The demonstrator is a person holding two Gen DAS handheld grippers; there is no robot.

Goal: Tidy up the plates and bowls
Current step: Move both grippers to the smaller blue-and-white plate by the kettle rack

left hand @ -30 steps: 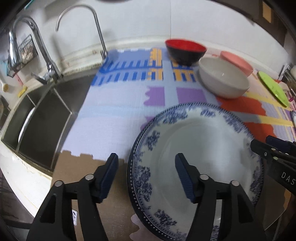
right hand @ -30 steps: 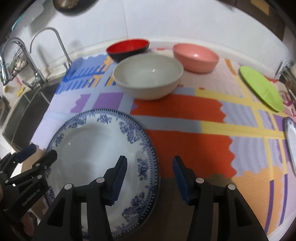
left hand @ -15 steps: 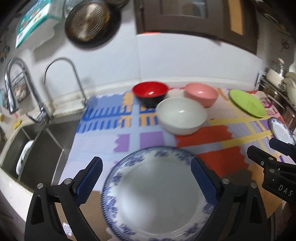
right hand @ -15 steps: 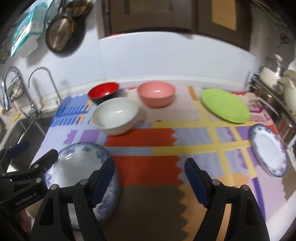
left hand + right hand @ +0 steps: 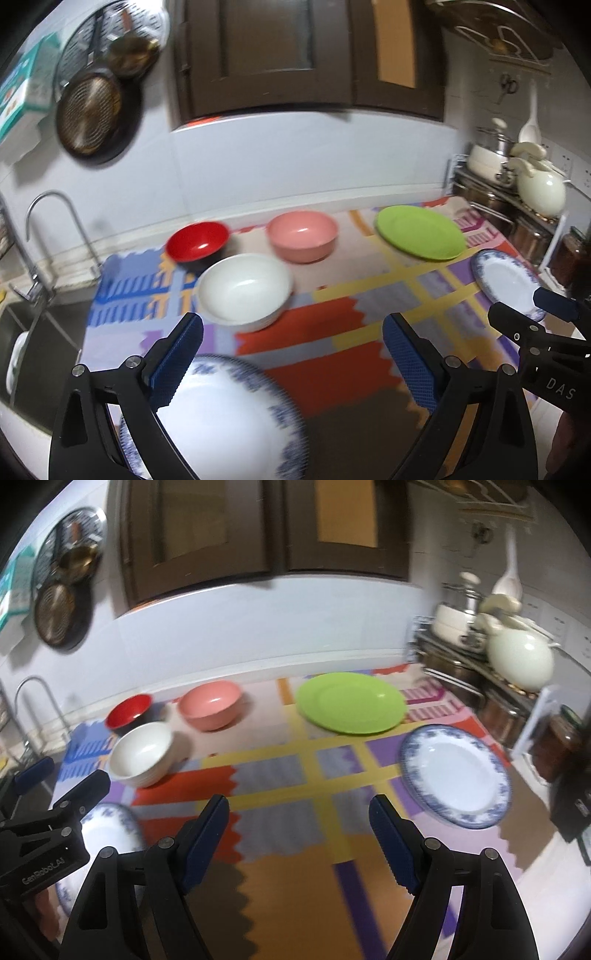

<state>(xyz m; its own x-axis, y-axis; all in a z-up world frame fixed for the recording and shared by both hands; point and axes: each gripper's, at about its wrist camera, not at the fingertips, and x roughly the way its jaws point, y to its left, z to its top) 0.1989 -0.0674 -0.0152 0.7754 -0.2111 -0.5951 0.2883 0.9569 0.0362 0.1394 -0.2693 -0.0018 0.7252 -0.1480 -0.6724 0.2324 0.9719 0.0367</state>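
A blue-patterned white plate (image 5: 221, 417) lies on the colourful mat at the near left, just below my left gripper (image 5: 291, 332), which hangs open above it and holds nothing. Beyond it stand a white bowl (image 5: 245, 288), a red bowl (image 5: 197, 242) and a pink bowl (image 5: 303, 236). A green plate (image 5: 351, 701) lies at the back right. In front of it lies a second blue-patterned plate (image 5: 456, 775). My right gripper (image 5: 299, 808) is open and empty over the middle of the mat, left of that plate.
A sink with a curved faucet (image 5: 48, 229) borders the mat (image 5: 273, 771) on the left. A rack with pots and a cream kettle (image 5: 517, 657) stands at the right edge. Pans (image 5: 88, 114) hang on the wall under dark cabinets.
Both grippers have opened wider and pulled up and back from the near blue-patterned plate, which stays on the mat. The views now take in the whole counter and the wall.
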